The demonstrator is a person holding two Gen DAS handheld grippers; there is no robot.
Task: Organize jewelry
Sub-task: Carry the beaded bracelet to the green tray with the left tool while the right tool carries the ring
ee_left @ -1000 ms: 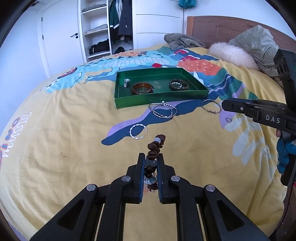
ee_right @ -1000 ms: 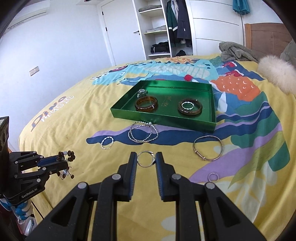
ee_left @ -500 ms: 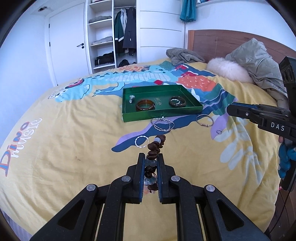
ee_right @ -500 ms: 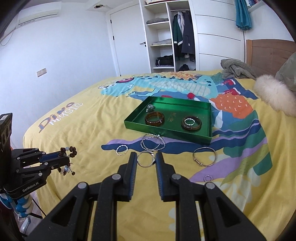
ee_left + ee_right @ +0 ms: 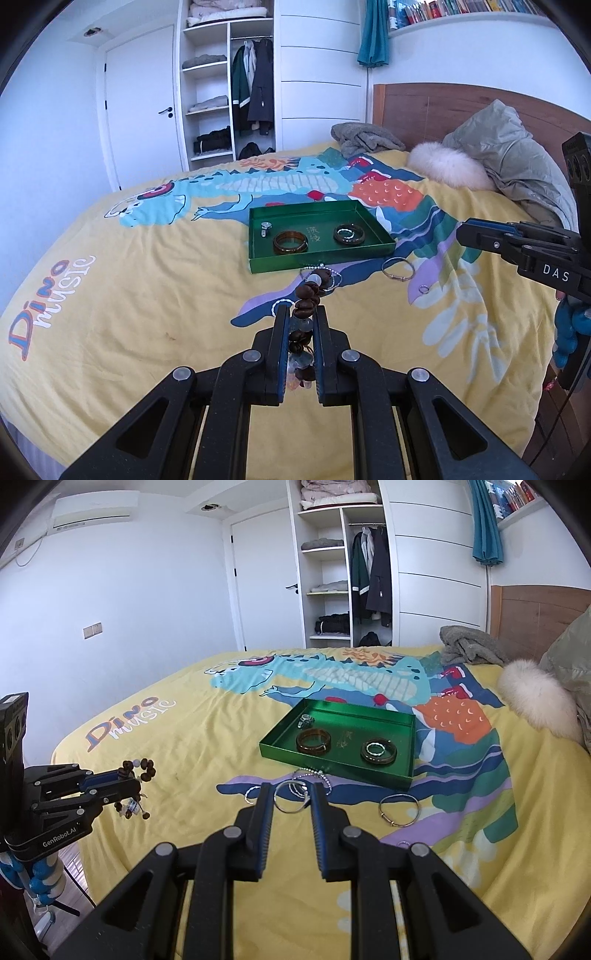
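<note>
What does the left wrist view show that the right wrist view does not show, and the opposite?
Only the left wrist view: a row of books on a high shelf, and the right gripper from the side.

Only the right wrist view: an air conditioner on the wall, a thin silver ring held between the right gripper's fingers, and the left gripper from the side.

Both: the green tray holding two bangles, the beaded bracelet held in the left gripper, and the silver bangle on the bedspread.
</note>
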